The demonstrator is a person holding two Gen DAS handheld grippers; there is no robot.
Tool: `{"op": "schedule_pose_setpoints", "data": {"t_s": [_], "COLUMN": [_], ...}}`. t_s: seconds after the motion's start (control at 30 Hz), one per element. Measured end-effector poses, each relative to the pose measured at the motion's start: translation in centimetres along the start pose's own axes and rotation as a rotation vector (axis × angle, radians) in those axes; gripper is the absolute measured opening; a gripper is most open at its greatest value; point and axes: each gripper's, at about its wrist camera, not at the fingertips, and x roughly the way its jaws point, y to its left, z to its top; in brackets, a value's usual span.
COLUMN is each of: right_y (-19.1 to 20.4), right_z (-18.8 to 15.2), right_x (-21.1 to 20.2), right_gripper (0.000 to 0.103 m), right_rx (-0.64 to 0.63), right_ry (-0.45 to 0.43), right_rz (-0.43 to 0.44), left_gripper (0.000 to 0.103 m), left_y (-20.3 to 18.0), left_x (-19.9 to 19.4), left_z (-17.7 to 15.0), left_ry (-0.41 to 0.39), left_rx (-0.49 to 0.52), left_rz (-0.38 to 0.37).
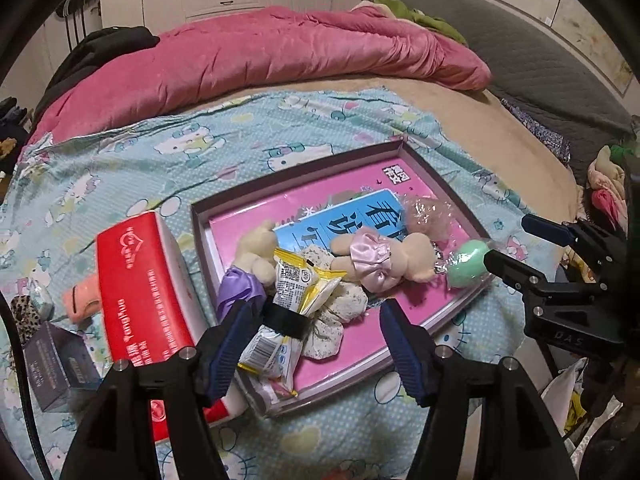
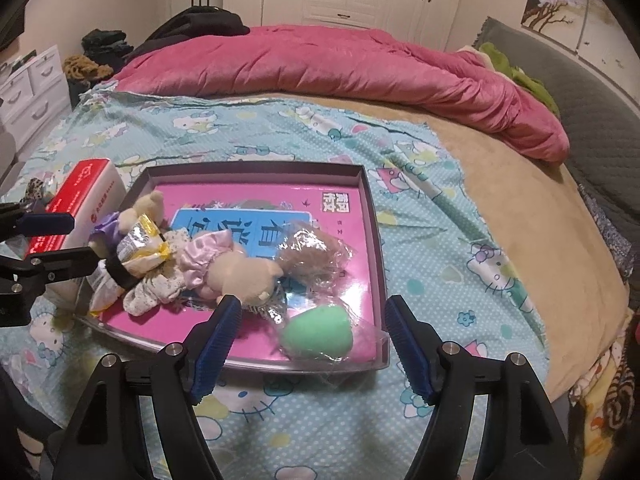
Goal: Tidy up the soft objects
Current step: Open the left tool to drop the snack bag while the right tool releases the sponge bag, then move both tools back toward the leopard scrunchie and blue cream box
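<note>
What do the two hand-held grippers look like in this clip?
Both match: the left hand-held gripper and right hand-held gripper have black angular plastic fingers tipped with ribbed blue pads, with silver pins at the pivots. White "DAS" lettering marks the right one's body.

From my remote seat: a glossy pink book cover (image 2: 256,320) shines inside a matt cardboard tray (image 2: 374,216). Plush bears (image 2: 240,276) wear satin ruffles, beside crinkly clear cellophane (image 2: 316,252) and a matt green sponge (image 2: 320,334). Beyond, printed cotton sheet (image 2: 440,240) and sheeny pink quilt (image 2: 320,64).
</note>
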Motion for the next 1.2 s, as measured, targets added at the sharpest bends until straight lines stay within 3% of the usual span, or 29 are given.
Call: {"op": "schedule_pose_setpoints", "data": {"t_s": [0.47,0.63,1.2], "right_y": [2.8,5.3,17.7], "right_z": [1.0,1.9,5.6], "right_x": [-4.3,-5.9,-9.5], "right_gripper": [0.078,0.078,0.078], "right_rx": [-0.002,-0.039,-0.222], "right_ry": [-0.064,-0.093,-0.177], "right_rz": [0.020,0.051,0.179], "left_gripper": [0.072,0.072,0.072], "left_y": [2.5,5.6,19.9], "left_x": [-5.0,-7.5,-15.7], "left_z": [-2.4,-4.0,-10.3], "left_ry": [-0.045,-0.055,-0.103], "left_rx": [-0.039,-0.098,-0.328], "left_rz": [0.021,0.034,0.178]}}
